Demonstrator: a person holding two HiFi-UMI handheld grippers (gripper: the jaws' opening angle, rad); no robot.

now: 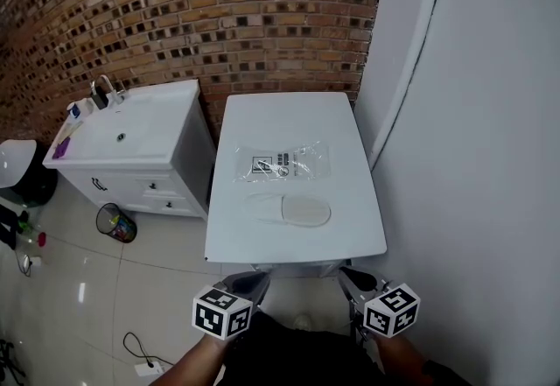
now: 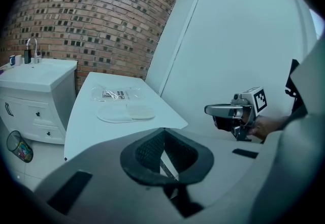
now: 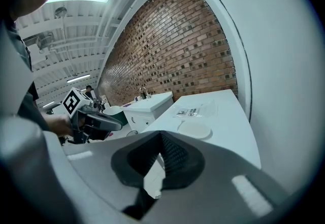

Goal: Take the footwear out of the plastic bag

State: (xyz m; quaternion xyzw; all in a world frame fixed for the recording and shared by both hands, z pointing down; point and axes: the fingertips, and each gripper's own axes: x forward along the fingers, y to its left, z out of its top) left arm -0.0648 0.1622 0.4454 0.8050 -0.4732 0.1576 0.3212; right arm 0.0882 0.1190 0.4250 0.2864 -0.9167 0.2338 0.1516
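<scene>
A clear plastic bag (image 1: 284, 163) with a printed label lies flat in the middle of the white table (image 1: 262, 244). A flat white slipper (image 1: 293, 210) lies on the table just on the near side of the bag, seemingly outside it. Both grippers hang below the table's near edge, apart from these things. My left gripper (image 1: 254, 281) is shut with nothing between its jaws, and so is my right gripper (image 1: 350, 276). The left gripper view shows the bag (image 2: 116, 94), the slipper (image 2: 126, 113) and the right gripper (image 2: 210, 110). The right gripper view shows the bag (image 3: 193, 112) and the slipper (image 3: 194, 129).
A white sink cabinet (image 1: 131, 139) with a tap stands close to the table's left side. A small bin (image 1: 116, 222) and a cable (image 1: 140, 354) are on the tiled floor. A brick wall runs behind; a white wall (image 1: 472, 113) stands at the table's right.
</scene>
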